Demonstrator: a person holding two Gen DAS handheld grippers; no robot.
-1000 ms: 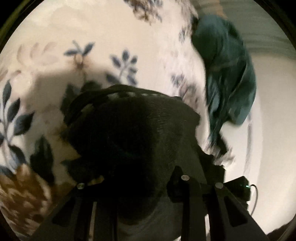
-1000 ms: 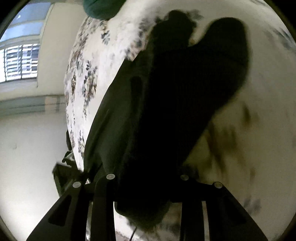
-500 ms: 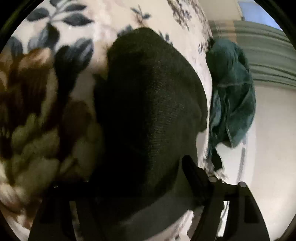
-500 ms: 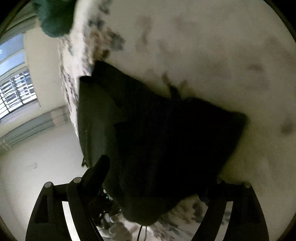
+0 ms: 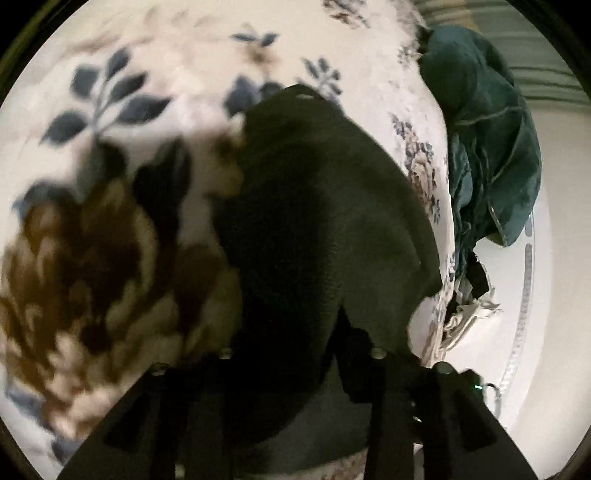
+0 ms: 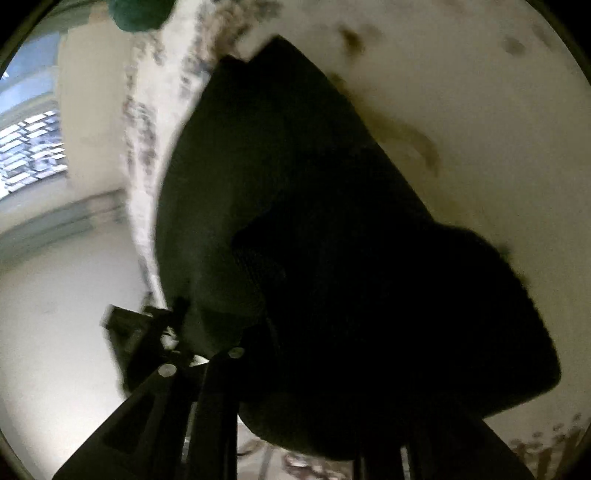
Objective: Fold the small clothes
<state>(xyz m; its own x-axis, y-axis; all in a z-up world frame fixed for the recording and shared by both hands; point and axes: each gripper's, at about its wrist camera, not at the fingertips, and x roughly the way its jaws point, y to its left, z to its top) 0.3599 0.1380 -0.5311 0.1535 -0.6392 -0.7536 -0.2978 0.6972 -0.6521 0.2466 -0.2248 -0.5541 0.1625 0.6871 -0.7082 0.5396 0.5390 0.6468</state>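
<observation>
A black knit garment lies folded on the floral blanket, near the bed's edge. In the left wrist view my left gripper has its jaws closing with the garment's near edge bunched between them; the cloth hides the tips. Seen from the right wrist, the same garment fills the middle of the picture. My right gripper is also closing, with the cloth draped between its jaws. Only its left finger shows; the other is under the fabric.
A teal garment sits heaped at the bed's far edge, also visible as the teal garment in the right view. Crumpled white fabric hangs by the edge. Beyond are pale floor and a window with blinds.
Half a second ago both pairs of jaws stood wide with the garment lying on the blanket. Now both have narrowed around its near edge, and the right gripper has moved in closer over it.
</observation>
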